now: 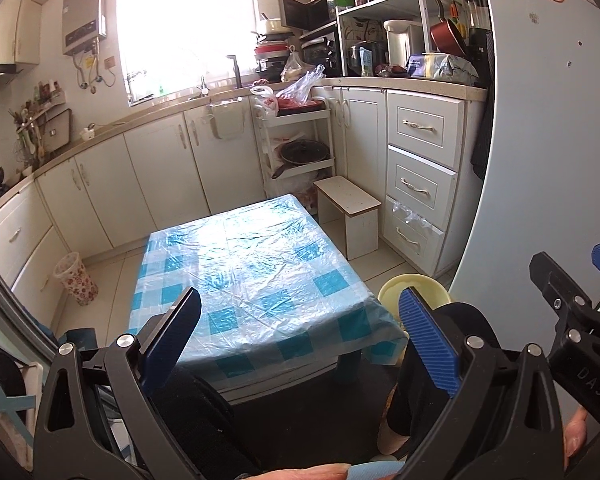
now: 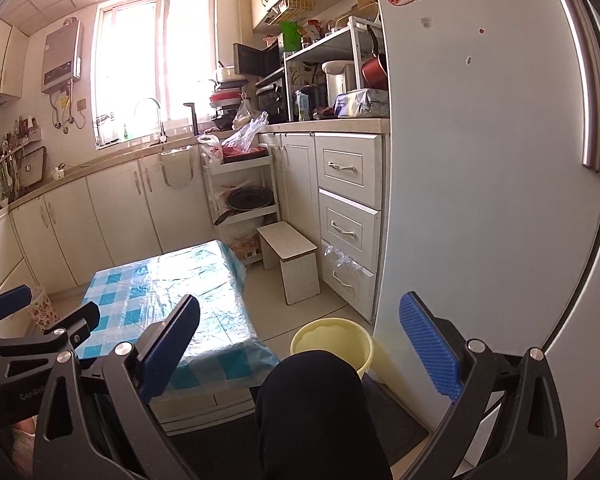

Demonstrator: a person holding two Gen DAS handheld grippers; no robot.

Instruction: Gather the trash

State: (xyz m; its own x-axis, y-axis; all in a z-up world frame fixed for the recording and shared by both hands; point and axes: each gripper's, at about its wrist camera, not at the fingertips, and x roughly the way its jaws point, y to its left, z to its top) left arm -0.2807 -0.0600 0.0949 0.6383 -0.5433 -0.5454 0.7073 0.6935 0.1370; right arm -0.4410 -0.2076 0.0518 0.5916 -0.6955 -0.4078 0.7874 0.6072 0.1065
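Both claws stood wide apart and empty: the left gripper (image 1: 300, 332) low in its frame over the checked table (image 1: 252, 264), the right gripper (image 2: 300, 336) above the yellow bin (image 2: 332, 340) at lower centre. No trash showed on the table; glare may have hidden some. The risk was snagging the loose plastic cover (image 1: 284, 280) instead of litter.

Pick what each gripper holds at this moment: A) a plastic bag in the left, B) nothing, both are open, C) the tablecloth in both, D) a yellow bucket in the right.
B: the left gripper and right gripper are both spread wide above the low table, with nothing between their fingers.
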